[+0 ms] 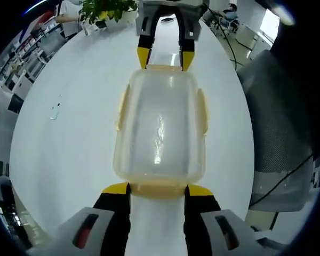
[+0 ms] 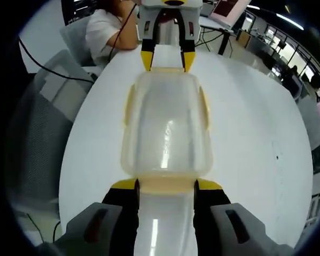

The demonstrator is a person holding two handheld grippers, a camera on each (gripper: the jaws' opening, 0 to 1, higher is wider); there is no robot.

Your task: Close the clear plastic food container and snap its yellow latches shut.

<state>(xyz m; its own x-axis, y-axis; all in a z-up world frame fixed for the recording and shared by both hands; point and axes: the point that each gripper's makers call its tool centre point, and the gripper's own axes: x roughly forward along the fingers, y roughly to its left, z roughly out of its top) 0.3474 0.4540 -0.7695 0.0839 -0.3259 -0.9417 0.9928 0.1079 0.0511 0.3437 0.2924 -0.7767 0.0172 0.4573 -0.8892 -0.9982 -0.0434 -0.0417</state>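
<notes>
The clear plastic container (image 1: 160, 128) (image 2: 166, 128) lies lid-on in the middle of a white table (image 1: 69, 133) (image 2: 245, 133), between my two grippers, which face each other. Pale yellow latches (image 1: 202, 109) (image 2: 129, 106) run along its long sides. My left gripper (image 1: 158, 189) stands open at one short end, its yellow-tipped jaws flanking the end latch (image 1: 157, 188). At the opposite short end my right gripper (image 2: 166, 185) (image 1: 165, 57) is open in the same way around that end's latch (image 2: 166, 184). The left gripper (image 2: 163, 60) appears across the container in the right gripper view.
A grey mesh chair (image 1: 277, 128) (image 2: 37, 122) stands at the table's edge with a black cable (image 1: 280, 184) over it. A potted plant (image 1: 104, 9) sits at the far edge. A person in a white shirt (image 2: 109, 29) sits at the table. A small clear object (image 1: 54, 111) lies on the tabletop.
</notes>
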